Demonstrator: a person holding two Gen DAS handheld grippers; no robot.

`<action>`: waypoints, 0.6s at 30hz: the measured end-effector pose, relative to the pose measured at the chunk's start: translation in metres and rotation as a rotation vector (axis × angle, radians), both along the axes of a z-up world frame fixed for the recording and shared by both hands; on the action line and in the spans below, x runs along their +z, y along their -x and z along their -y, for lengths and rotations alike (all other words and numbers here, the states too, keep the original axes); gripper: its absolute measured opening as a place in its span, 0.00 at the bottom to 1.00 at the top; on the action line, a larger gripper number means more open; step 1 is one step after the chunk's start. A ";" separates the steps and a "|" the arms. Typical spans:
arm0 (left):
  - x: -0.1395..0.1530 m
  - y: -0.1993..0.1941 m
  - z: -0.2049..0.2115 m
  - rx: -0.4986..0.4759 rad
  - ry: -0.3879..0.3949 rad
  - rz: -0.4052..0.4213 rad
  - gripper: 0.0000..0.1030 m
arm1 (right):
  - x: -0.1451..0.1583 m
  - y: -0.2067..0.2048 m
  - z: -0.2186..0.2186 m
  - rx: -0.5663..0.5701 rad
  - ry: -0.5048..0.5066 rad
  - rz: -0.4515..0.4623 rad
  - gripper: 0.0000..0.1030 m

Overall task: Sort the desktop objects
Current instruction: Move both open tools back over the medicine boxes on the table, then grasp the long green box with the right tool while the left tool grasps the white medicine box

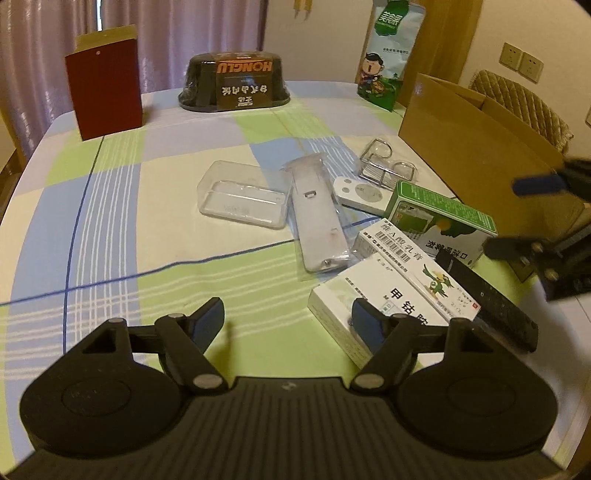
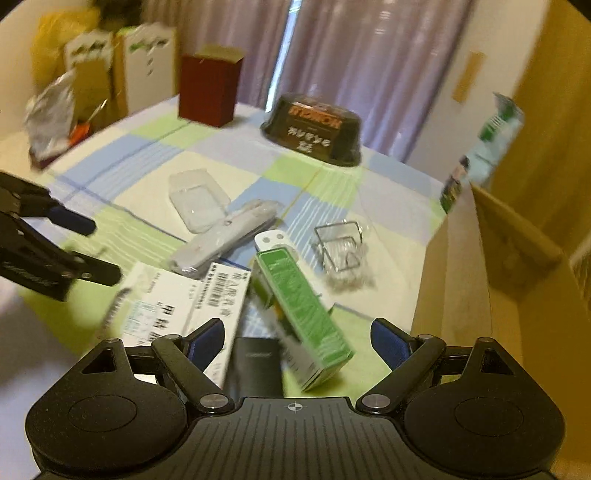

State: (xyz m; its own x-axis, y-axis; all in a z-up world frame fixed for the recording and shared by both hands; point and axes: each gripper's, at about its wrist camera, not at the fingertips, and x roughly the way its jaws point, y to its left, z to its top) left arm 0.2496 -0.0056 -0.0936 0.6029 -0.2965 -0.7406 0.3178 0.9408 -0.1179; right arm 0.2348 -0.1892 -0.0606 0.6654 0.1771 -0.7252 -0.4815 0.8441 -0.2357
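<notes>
- left tongs [image 1: 288, 317] spread, empty, low over the tabletop [image 1: 110, 229]; their right finger overlaps the near white medicine box [image 1: 373, 302]
- right tongs [image 2: 297, 339] spread, empty, hanging over the black remote [image 2: 255, 363] and the green box [image 2: 303, 306]
- clutter sits at the right of the tabletop: green box leaning on the long white box [image 1: 413, 258], black remote just beside them, small white remote [image 1: 360, 194] behind
- bagged white remote [image 1: 317, 218] lies in the middle, clear plastic tray [image 1: 242, 195] just left of it, wire holder [image 1: 384, 162] near the cardboard box
- open cardboard box [image 1: 476, 147] stands at the right edge, close to the right tongs
- far side: red box [image 1: 107, 92] upright, black packaged tray [image 1: 234, 83], green-white bag [image 1: 386, 55]
- checked cloth in green, blue and cream; lilac curtains [image 1: 177, 33] behind, wall sockets [image 1: 521, 61] at right
- right wrist view blurred
</notes>
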 end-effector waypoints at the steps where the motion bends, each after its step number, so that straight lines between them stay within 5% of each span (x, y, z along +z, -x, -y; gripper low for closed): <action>1: 0.000 0.003 0.001 0.005 -0.001 0.001 0.72 | -0.001 -0.006 -0.001 0.023 0.022 -0.005 0.87; 10: 0.001 0.028 0.021 0.028 -0.001 0.001 0.77 | -0.023 -0.046 -0.004 0.145 0.119 -0.099 0.85; 12: 0.002 0.035 0.031 0.021 0.001 0.002 0.80 | -0.029 -0.051 -0.005 0.151 0.128 -0.129 0.67; 17: -0.004 0.046 0.062 -0.030 -0.011 -0.011 0.85 | -0.037 -0.060 -0.008 0.156 0.145 -0.176 0.64; 18: -0.006 0.046 0.068 -0.033 -0.020 -0.015 0.85 | -0.038 -0.061 -0.008 0.154 0.149 -0.182 0.55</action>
State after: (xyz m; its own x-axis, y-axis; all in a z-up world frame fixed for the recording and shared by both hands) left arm 0.2040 -0.0733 -0.0999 0.5815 -0.3009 -0.7558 0.3472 0.9320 -0.1039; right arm 0.2963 -0.1811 -0.0987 0.4955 0.1489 -0.8558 -0.6475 0.7201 -0.2496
